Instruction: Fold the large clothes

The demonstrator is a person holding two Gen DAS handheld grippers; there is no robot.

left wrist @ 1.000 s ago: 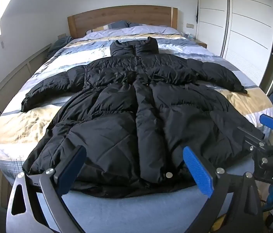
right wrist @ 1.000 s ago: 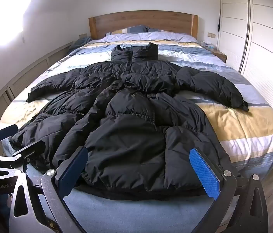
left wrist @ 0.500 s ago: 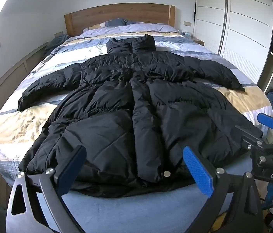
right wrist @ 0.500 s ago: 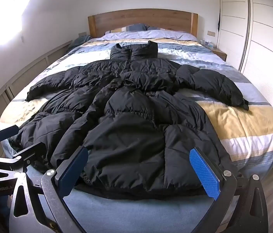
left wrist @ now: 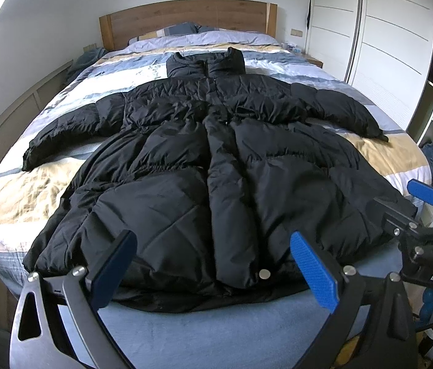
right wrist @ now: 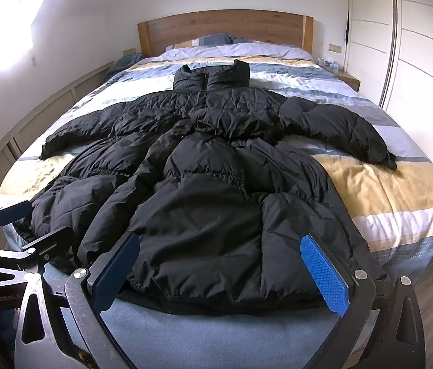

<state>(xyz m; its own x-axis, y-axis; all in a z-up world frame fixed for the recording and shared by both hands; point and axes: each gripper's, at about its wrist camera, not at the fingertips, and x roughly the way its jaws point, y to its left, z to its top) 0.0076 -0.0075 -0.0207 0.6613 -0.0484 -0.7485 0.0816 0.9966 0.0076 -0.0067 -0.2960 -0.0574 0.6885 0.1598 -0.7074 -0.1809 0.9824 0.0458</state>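
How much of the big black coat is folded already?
None yet. The black coat lies spread flat on the bed, front up, both sleeves out to the sides. That laying-out looks done. The left claw and right claw hover open near its hem, holding nothing. All the folding is left.

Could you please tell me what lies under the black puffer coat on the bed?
The black puffer coat lies spread on a striped blue, white and yellow duvet. How the stripes run beneath it is hidden.
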